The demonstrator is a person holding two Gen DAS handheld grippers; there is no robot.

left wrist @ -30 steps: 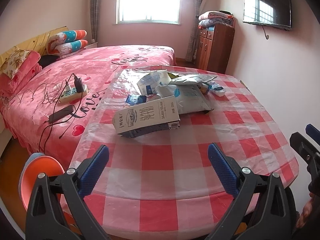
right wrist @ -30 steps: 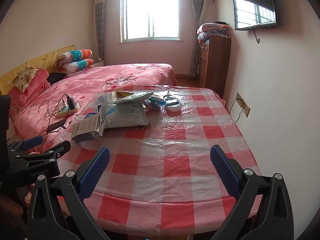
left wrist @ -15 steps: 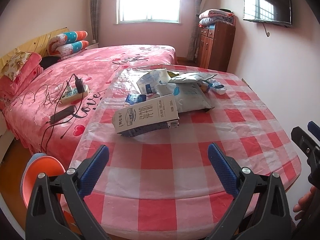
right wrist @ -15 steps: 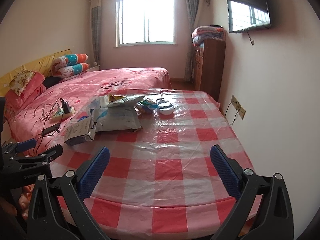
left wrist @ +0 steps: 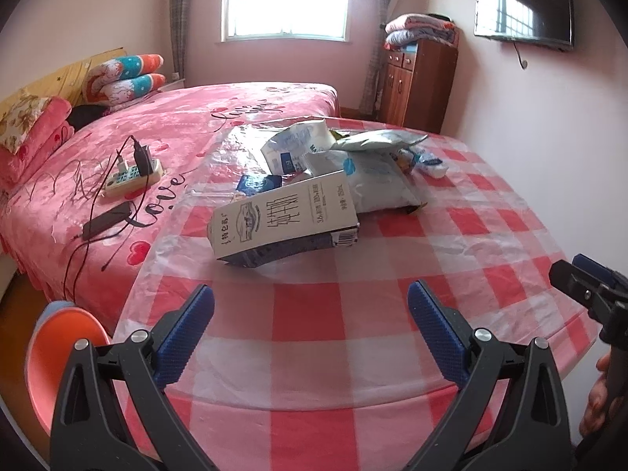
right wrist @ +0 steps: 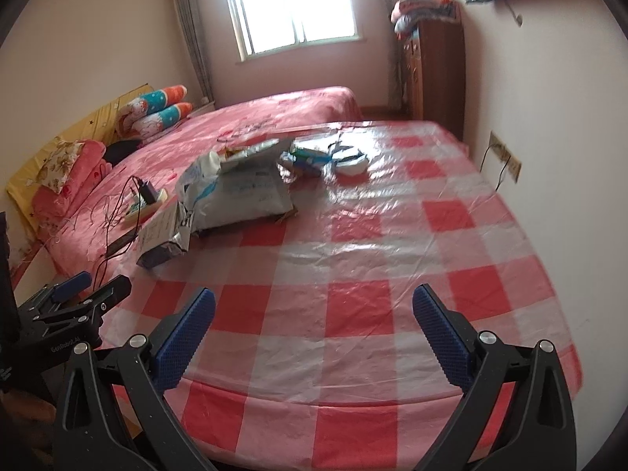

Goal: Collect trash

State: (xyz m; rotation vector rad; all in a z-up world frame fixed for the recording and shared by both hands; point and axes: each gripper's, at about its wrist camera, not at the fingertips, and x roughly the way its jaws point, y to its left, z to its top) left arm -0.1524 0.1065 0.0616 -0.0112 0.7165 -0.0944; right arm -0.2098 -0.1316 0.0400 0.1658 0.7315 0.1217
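An empty milk carton (left wrist: 282, 223) lies on its side on the red-checked table (left wrist: 314, 314); behind it sit crumpled white bags (left wrist: 373, 180) and small wrappers (left wrist: 428, 161). My left gripper (left wrist: 310, 322) hovers open over the table's near edge, short of the carton. Seen from the right wrist, the carton (right wrist: 163, 237) and bags (right wrist: 243, 196) lie far left, small wrappers (right wrist: 333, 159) farther back. Over the near edge, the right gripper (right wrist: 314, 325) is open and holds nothing. Each gripper shows at the other view's edge.
An orange bin (left wrist: 62, 357) stands on the floor at the lower left of the table. A pink bed (left wrist: 157, 149) with a power strip (left wrist: 133, 174) and cables adjoins the table's left side. The wall (right wrist: 549, 137) with a socket runs along the right.
Both grippers have edged slightly closer to the table. The right wrist view has tilted and swung, so the trash now sits further left in it. Nothing was grasped.
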